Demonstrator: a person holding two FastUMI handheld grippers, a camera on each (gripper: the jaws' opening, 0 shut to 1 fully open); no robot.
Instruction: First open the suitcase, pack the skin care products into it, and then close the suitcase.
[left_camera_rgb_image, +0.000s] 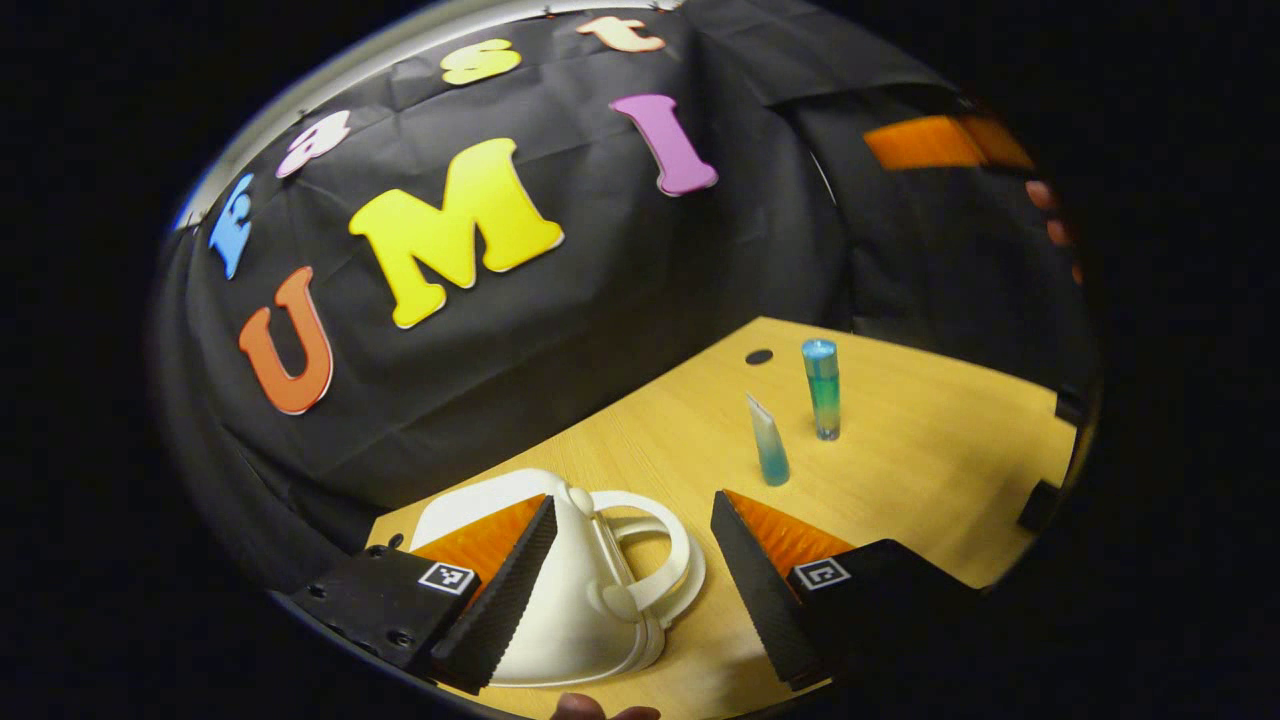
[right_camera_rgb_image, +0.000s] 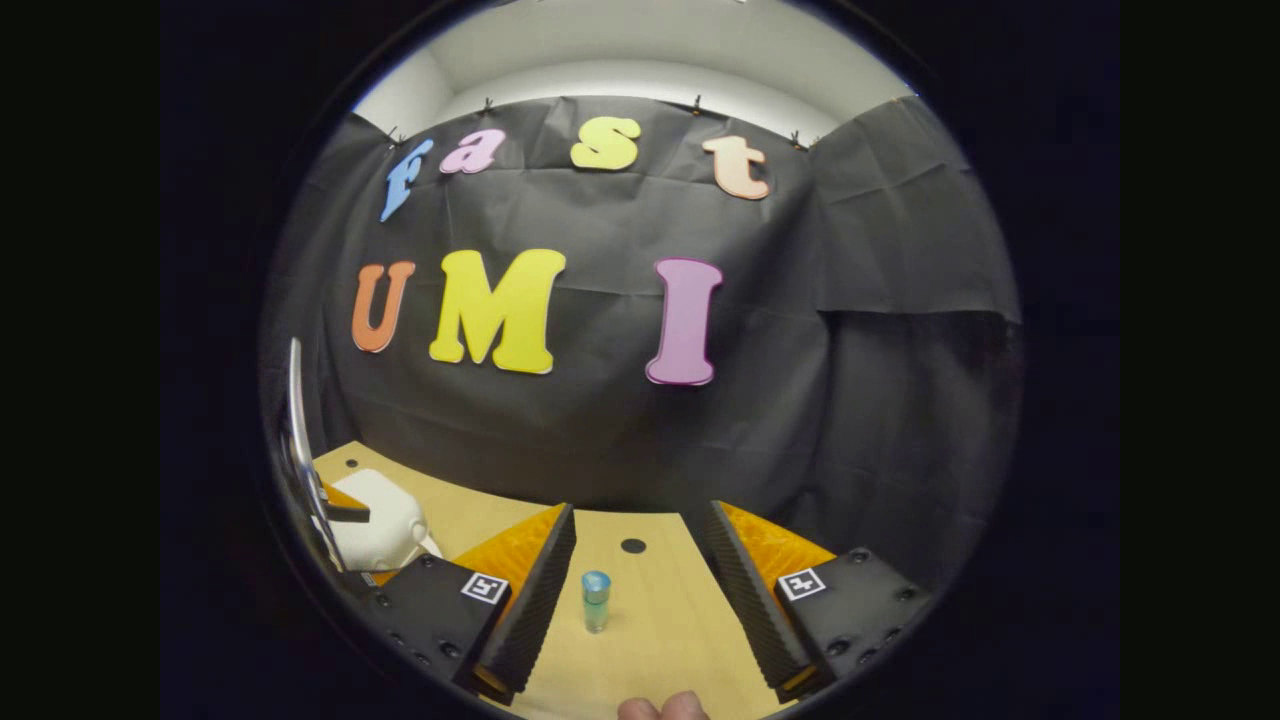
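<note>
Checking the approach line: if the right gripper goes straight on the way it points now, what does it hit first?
Most likely the blue-green bottle: it stands upright on the wooden table, between the open fingers of the right gripper and slightly toward the left one. Beyond it lies bare table, then the booth wall. Depth is hard to judge.

A pale wood-grain table with a small dark round hole in it fills the lower right of the left gripper view. On it stands a translucent bottle, blue at the cap and fading to green lower down. Beside it is a tube, clear at the top and teal at the base. At lower centre sits a glossy cream-white suitcase. The booth's wall is black cloth.
</note>
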